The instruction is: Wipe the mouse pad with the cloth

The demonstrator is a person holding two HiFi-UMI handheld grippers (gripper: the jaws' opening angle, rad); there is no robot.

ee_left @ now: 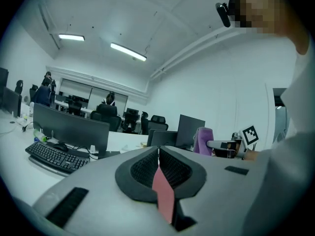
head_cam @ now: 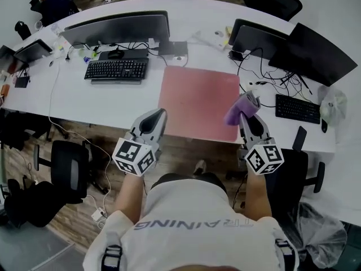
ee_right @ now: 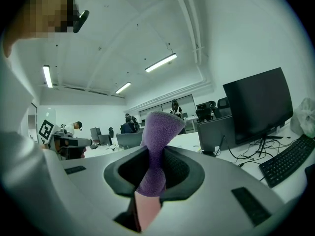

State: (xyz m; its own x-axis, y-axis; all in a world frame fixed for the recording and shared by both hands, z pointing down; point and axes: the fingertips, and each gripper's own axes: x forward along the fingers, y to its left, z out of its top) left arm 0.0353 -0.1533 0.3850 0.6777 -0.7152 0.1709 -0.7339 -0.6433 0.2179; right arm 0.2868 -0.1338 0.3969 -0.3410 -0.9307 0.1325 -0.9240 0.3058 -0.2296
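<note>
A large pink mouse pad (head_cam: 197, 100) lies flat on the white desk (head_cam: 101, 103), reaching its near edge. My right gripper (head_cam: 248, 110) is shut on a purple cloth (head_cam: 241, 107), which sticks up from the jaws above the pad's near right corner. In the right gripper view the cloth (ee_right: 157, 146) is pinched between the dark pads and flares out above them. My left gripper (head_cam: 158, 117) hovers at the pad's near left edge. Its jaws are closed with nothing between them; only a pink strip of the pad (ee_left: 164, 193) shows below the pads.
A black keyboard (head_cam: 117, 69) and monitor (head_cam: 115, 28) stand left of the pad. Laptops, cables and a second keyboard (head_cam: 297, 108) crowd the right side. Office chairs (head_cam: 65, 165) stand beside me at the desk's near edge. Other people work at desks in the distance (ee_left: 44, 90).
</note>
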